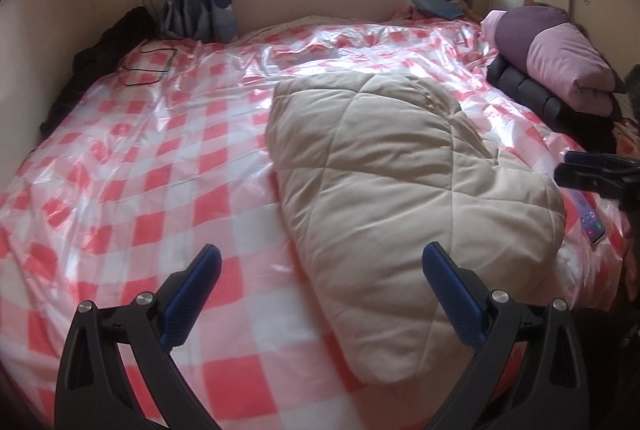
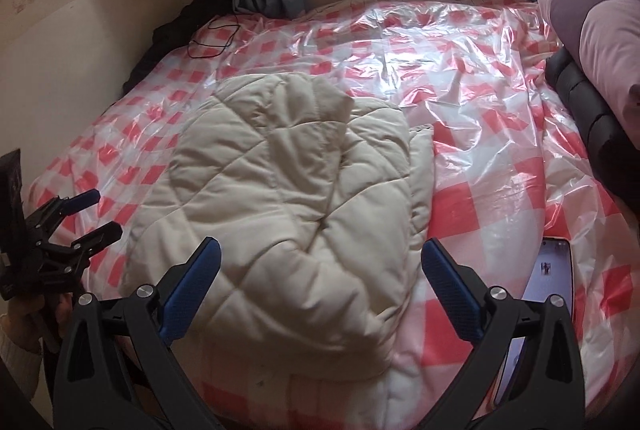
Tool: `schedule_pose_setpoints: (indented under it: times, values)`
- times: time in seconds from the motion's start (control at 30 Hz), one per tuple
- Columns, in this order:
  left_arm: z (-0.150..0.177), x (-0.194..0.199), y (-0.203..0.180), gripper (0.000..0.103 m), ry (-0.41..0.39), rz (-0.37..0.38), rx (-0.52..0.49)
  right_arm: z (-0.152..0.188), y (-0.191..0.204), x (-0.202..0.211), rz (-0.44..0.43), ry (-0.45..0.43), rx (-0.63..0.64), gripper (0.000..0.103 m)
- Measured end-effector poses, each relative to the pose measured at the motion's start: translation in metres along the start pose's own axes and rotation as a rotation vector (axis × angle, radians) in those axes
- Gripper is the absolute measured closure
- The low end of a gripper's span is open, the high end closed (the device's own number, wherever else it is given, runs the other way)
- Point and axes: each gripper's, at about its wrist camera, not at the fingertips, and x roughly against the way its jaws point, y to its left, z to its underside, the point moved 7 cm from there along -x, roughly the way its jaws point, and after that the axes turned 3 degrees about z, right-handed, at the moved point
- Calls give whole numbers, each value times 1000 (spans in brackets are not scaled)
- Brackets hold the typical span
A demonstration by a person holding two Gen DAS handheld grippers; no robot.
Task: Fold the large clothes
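A beige quilted padded coat (image 1: 400,198) lies folded into a bundle on the bed's red-and-white checked plastic cover (image 1: 140,170). It also shows in the right wrist view (image 2: 288,206). My left gripper (image 1: 320,270) is open and empty, held above the cover at the coat's near left edge. My right gripper (image 2: 320,266) is open and empty, held above the coat's near end. The right gripper shows at the right edge of the left wrist view (image 1: 592,174). The left gripper shows at the left edge of the right wrist view (image 2: 92,218), open.
A phone (image 2: 532,310) lies on the cover right of the coat. A purple and pink folded quilt (image 1: 552,58) sits on black cushions (image 1: 532,94) at the far right. Dark clothes (image 1: 100,58) and a black cable (image 1: 148,66) lie at the far left by the wall.
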Motion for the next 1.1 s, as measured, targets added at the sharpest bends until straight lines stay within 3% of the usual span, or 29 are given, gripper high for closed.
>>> schedule_pose_setpoints:
  times: [0.33, 0.8, 0.93, 1.0, 1.1]
  values:
    - [7, 44, -3, 6, -33, -33, 32, 24, 48, 28, 2, -35, 25, 6]
    - [5, 71, -12, 6, -82, -55, -12, 30, 54, 39, -5, -28, 14, 6]
    - [5, 58, -7, 6, -32, 19, 25, 16, 31, 32, -98, 17, -99, 6]
    - [2, 49, 5, 6, -17, 15, 48, 4, 11, 24, -106, 48, -153, 6]
    - [-5, 28, 24, 6, 17, 92, 127, -9, -15, 5, -82, 113, -187, 6]
